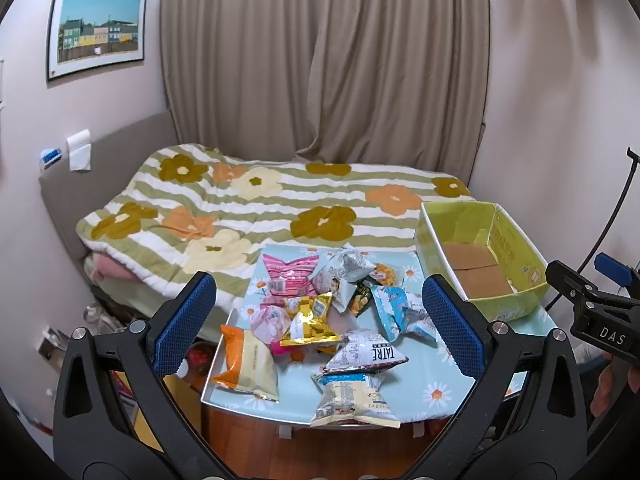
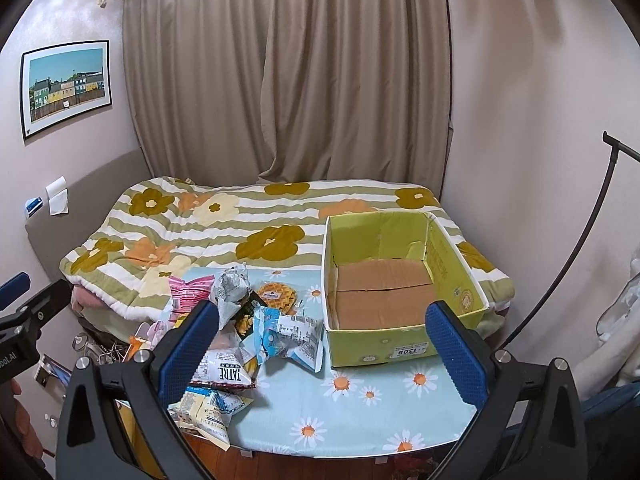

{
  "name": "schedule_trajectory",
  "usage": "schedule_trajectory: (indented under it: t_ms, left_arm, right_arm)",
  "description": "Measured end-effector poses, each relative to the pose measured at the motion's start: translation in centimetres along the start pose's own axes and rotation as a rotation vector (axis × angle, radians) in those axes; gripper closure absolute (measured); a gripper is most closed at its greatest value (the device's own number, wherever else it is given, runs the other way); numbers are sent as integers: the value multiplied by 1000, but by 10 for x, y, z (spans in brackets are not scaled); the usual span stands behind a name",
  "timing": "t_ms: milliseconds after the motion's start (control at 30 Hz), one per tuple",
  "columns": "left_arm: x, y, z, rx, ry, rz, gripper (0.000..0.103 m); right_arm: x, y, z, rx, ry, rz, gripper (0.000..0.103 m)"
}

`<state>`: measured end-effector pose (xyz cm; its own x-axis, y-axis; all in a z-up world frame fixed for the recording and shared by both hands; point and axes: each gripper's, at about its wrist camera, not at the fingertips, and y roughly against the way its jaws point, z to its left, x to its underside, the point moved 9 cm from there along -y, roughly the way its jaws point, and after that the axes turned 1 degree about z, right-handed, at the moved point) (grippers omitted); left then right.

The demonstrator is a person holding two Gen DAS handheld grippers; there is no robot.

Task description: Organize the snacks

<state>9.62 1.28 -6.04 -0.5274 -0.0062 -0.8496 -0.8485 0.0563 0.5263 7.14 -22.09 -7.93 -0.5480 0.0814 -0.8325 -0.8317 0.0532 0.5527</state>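
Nearby, a daisy-print table [image 2: 360, 420] stands beside the floral-quilted bed [image 2: 224, 228].

Orange-and-cream packet [image 2: 138, 344] mostly behind the right claw [image 2: 322, 340] — label print unreadable.

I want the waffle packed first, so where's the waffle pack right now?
In the right wrist view the waffle pack lies at the far edge of the snack pile, left of the box, behind the blue packet.
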Motion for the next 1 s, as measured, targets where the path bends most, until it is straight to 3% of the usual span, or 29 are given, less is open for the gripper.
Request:
schedule_trajectory:
  t_ms: [433,600,1000]
  left_arm:
    - [12,-1,7,-13,17,45,1]
    - [26,-13,10,-25,36,119,1]
    - [79,-65,30,-69,92,321,1]
  right_arm:
    - [1,-4,2,-22,4,33,0]
    - [8,-19,4,-59,19,88,0]
    - [51,-86,34,-249,75,285,0]
